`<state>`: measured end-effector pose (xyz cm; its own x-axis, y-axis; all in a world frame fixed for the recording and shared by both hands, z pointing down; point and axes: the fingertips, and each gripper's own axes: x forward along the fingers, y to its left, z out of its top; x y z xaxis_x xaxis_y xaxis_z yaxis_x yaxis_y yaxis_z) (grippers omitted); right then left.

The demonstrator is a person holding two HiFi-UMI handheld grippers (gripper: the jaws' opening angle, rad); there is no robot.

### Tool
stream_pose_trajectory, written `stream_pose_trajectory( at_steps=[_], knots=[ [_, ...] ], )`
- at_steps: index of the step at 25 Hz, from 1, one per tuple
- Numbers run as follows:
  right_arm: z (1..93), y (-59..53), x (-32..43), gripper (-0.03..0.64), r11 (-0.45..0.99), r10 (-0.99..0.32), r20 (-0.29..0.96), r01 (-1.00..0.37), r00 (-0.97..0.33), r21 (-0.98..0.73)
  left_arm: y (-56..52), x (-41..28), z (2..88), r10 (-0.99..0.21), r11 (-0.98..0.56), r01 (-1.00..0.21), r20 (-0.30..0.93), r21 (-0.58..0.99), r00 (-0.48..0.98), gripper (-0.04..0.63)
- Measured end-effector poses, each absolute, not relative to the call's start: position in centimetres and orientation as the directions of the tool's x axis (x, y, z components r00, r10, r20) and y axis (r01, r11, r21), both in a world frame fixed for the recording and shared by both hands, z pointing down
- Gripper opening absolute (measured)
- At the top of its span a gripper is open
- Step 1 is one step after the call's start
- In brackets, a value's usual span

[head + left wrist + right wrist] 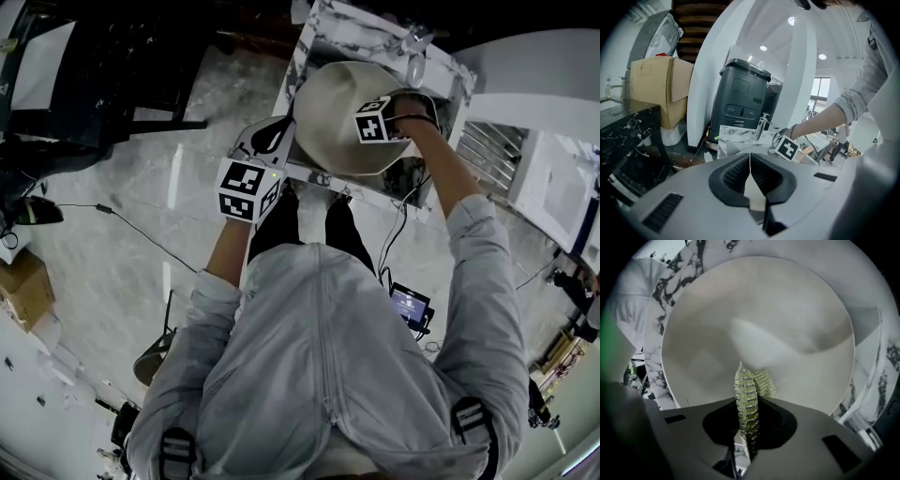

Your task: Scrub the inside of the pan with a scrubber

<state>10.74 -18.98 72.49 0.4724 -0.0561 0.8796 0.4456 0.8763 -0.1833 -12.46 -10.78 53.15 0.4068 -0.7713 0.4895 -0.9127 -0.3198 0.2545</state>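
scrubber (746,385) pinched in right tool (749,405), inside pan (759,324)

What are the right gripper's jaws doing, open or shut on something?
Shut: the right gripper pinches the scrubber between its jaws, just over the pan.

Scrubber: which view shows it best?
Right gripper view: the scrubber sits clamped in the right tool, ribbed weave sharp against the pan interior. Head view: only that tool's marker cube over the pan, no scrubber. Left gripper view: no scrubber visible.
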Motion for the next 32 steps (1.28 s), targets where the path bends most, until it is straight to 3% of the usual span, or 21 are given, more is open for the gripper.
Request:
stream_pose_trajectory(
  at_steps=[7, 14, 22, 27, 32],
  knots=[
    [73.3, -22.8, 8.5, 0.083, 0.825, -0.298, 0.875, 0.565, 0.383, 0.034, -11.0, -12.6, 53.6, -0.762, -0.328, -0.911, 0.501, 0.249, 0.411, 0.025],
    [73.7, -26.3, 4.0, 0.083, 0.68, -0.514, 0.844, 0.67, 0.149, 0.296, -10.8, -12.6, 54.3, -0.754, -0.333, -0.914, 0.516, 0.233, 0.406, 0.025],
    [75.4, -26.7, 1.6, 0.083, 0.703, -0.495, 0.865, 0.626, 0.088, 0.338, -10.4, -12.8, 54.8, -0.747, -0.33, -0.917, 0.532, 0.224, 0.399, 0.025],
    [76.5, -26.3, -0.5, 0.081, 0.893, -0.34, 0.94, 0.321, 0.026, 0.314, -10.0, -13.0, 55.4, -0.739, -0.329, -0.918, 0.545, 0.221, 0.396, 0.025],
    [77.9, -25.2, -2.4, 0.081, 0.957, -0.234, 0.972, 0.171, -0.018, 0.233, -9.6, -13.8, 55.8, -0.74, -0.31, -0.925, 0.555, 0.22, 0.381, 0.025]
  ],
)
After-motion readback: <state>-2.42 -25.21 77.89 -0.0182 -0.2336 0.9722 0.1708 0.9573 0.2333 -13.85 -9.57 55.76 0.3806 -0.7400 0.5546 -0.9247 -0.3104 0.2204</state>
